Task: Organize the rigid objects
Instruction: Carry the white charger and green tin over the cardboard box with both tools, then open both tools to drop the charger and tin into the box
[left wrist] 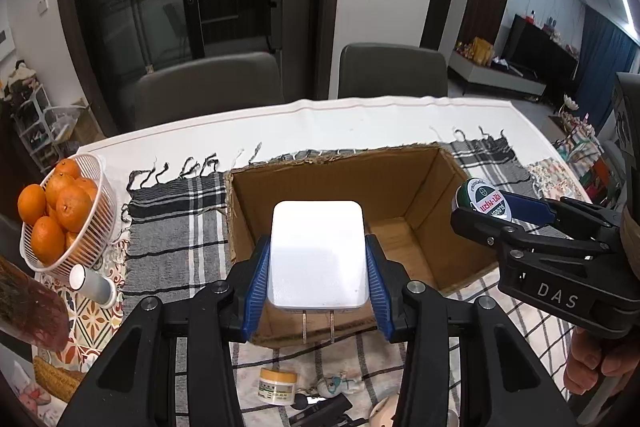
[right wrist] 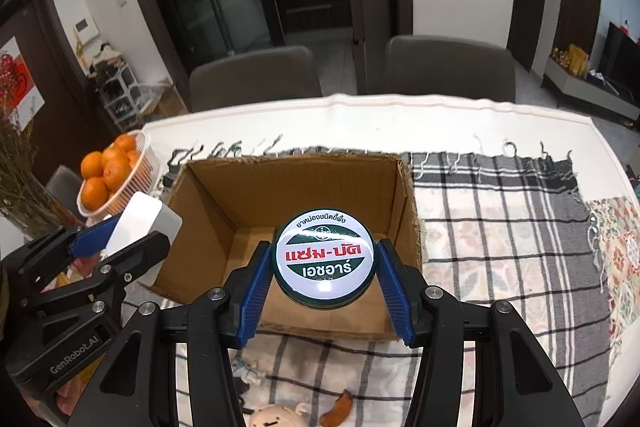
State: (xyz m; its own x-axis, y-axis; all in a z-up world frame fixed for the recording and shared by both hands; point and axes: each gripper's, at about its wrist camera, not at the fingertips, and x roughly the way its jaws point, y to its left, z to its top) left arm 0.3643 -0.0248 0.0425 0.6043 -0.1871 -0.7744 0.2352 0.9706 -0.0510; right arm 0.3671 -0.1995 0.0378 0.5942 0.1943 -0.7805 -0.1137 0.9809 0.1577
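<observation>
My left gripper (left wrist: 318, 259) is shut on a white plug adapter (left wrist: 318, 251) with two metal prongs, held above the near edge of an open cardboard box (left wrist: 404, 183). My right gripper (right wrist: 324, 269) is shut on a round green-and-white balm tin (right wrist: 325, 261), held above the same box (right wrist: 240, 191). In the left wrist view the right gripper (left wrist: 496, 213) with the tin (left wrist: 482, 199) is at the box's right side. In the right wrist view the left gripper (right wrist: 120, 235) with the adapter (right wrist: 142, 227) is at the box's left side. The box looks empty inside.
A white basket of oranges (left wrist: 60, 215) stands at the table's left. A white cylinder (left wrist: 92, 285) lies beside it. A small yellow-lidded jar (left wrist: 278, 385), keys and small toys (right wrist: 276, 415) lie on the checked cloth (right wrist: 500, 227) in front of the box. Two chairs stand behind the table.
</observation>
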